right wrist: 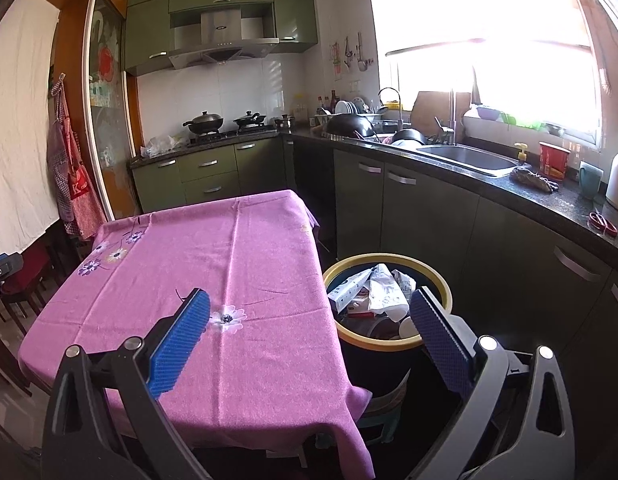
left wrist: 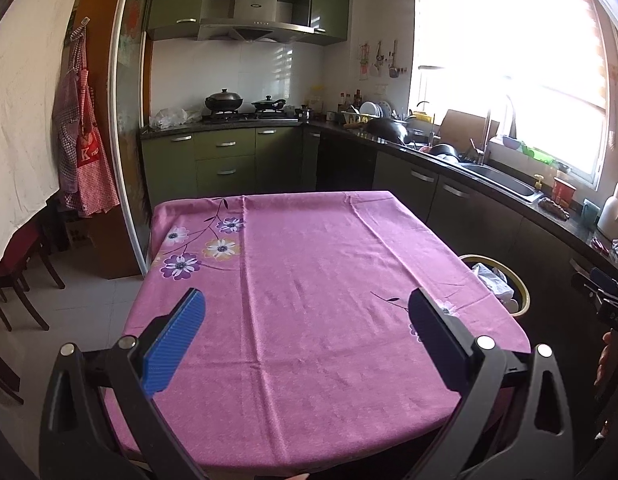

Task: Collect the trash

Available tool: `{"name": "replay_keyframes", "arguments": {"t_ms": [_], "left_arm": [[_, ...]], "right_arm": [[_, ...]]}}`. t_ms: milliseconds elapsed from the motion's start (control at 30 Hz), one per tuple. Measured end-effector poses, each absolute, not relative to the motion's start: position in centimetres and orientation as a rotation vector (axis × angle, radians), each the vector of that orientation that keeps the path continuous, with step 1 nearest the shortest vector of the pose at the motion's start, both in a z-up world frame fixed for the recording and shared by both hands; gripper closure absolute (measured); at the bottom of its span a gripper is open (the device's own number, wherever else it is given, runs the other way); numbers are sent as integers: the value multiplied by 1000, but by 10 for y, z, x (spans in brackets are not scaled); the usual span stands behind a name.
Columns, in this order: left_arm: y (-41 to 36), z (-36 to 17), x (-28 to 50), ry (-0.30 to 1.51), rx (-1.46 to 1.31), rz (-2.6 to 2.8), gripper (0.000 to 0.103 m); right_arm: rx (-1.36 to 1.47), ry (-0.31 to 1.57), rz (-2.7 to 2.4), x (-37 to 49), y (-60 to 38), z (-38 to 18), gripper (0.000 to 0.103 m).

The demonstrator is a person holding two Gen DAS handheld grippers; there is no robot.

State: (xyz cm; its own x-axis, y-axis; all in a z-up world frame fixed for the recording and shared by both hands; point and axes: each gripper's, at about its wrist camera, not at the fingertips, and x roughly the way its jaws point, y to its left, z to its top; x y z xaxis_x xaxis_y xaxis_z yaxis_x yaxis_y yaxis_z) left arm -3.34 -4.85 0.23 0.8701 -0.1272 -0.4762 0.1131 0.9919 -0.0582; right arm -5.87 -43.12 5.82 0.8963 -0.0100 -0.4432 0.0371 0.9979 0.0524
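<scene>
A round dark trash bin with a yellow rim (right wrist: 389, 344) stands on the floor at the right side of the table and holds several crumpled wrappers and papers (right wrist: 383, 290). It also shows in the left wrist view (left wrist: 523, 292). My left gripper (left wrist: 307, 330) is open and empty above the pink flowered tablecloth (left wrist: 309, 272). My right gripper (right wrist: 309, 328) is open and empty, over the table's right edge, with its right finger in front of the bin. The tablecloth (right wrist: 213, 264) shows no loose trash.
A dark kitchen counter (right wrist: 549, 204) with a sink (right wrist: 469, 158), red cup, scissors and dishes runs along the right. Green cabinets and a stove with pots (left wrist: 225, 102) stand behind the table. Chairs (left wrist: 17, 280) and hanging aprons (left wrist: 83, 152) are at the left.
</scene>
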Motion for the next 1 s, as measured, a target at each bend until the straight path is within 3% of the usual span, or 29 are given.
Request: {"name": "replay_keyframes", "arguments": {"t_ms": [1000], "left_arm": [[-56,5,-32,506,-10,-164,6]], "right_arm": [[63,459,-21,-54,-431,57,5]]}}
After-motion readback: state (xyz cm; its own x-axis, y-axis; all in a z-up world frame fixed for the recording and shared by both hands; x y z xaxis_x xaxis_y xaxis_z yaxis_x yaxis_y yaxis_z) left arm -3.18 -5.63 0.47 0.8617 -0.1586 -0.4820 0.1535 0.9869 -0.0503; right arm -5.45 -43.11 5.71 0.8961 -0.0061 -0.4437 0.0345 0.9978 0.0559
